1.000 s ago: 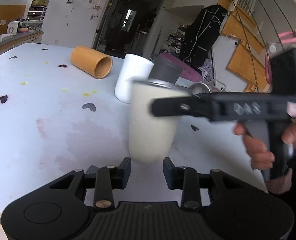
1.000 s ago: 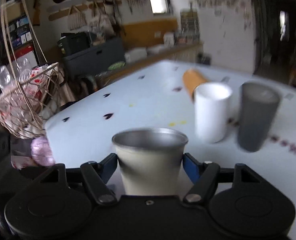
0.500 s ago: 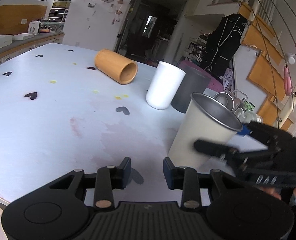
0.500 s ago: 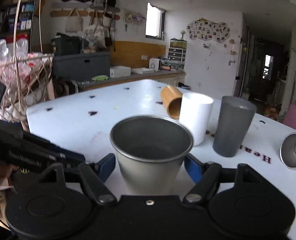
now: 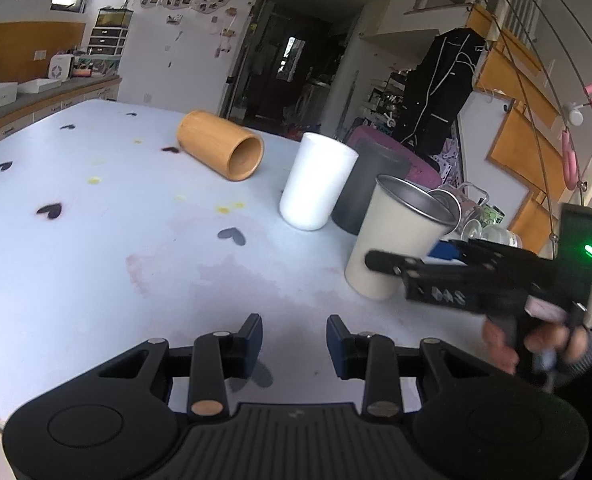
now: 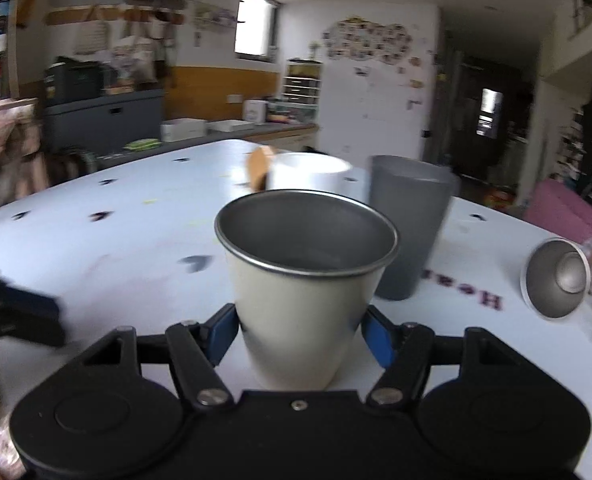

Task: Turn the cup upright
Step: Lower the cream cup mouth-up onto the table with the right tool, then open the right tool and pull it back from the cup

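A cream cup with a metal inside (image 6: 303, 300) stands mouth up, slightly tilted, on the white table. My right gripper (image 6: 301, 334) is shut on it, one blue pad on each side near its base. In the left wrist view the same cup (image 5: 399, 244) sits at the right with the right gripper (image 5: 415, 270) around it. My left gripper (image 5: 294, 342) is open and empty, low over the table's near edge, left of the cup.
A wooden cup (image 5: 220, 150) lies on its side at the back. A white cup (image 5: 315, 184) and a grey cup (image 5: 369, 188) stand upright behind the cream cup. A small metal cup (image 6: 555, 278) lies on its side at the right.
The right gripper has carried the cream cup to the right and set it lower, near the table's right side. The left gripper has stayed open and drawn back a little.
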Tool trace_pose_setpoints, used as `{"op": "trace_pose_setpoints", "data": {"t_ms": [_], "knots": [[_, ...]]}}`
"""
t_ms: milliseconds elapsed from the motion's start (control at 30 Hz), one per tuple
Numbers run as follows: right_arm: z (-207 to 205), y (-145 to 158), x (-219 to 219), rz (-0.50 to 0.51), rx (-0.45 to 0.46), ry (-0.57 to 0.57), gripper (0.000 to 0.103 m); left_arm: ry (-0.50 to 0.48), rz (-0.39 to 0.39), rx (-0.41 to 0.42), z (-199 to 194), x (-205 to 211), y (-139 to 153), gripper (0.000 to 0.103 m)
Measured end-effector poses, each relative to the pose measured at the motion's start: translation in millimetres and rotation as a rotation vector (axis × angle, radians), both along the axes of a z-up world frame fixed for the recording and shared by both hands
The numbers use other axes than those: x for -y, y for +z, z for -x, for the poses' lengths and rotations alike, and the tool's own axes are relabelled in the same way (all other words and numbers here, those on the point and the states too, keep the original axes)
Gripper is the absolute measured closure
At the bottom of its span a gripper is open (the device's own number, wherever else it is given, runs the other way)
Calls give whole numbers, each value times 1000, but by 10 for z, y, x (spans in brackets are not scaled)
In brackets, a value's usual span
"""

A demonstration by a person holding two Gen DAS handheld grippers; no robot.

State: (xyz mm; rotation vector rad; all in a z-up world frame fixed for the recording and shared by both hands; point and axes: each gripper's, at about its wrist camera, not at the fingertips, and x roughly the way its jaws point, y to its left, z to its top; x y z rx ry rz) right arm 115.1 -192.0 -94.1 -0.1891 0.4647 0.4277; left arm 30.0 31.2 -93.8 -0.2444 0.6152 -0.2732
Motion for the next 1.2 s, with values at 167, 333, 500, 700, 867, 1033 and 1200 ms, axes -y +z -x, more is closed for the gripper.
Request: {"op": "trace_pose_setpoints", "data": {"t_ms": [167, 333, 500, 700, 867, 1033, 1200], "knots": [[-262, -17, 79, -18, -11, -46, 35, -9, -15, 25, -57, 75, 43, 67], [-377, -58, 30, -11, 0, -57, 36, -13, -21, 47, -104, 132, 92, 67], [-365, -54, 34, -17, -11, -60, 36, -17, -25, 61, -118, 175, 138, 66], [-82, 163, 150, -68, 9, -84, 18, 12, -47, 102, -112, 215, 307, 59], [364, 487, 353, -137, 84, -111, 9, 49, -80, 156, -67, 289, 510, 45], [699, 750, 514, -164, 147, -158, 7, 83, -112, 211, 9, 402, 687, 20], [842, 883, 669, -204, 141, -204, 5, 109, -163, 250, 125, 529, 790, 5]]}}
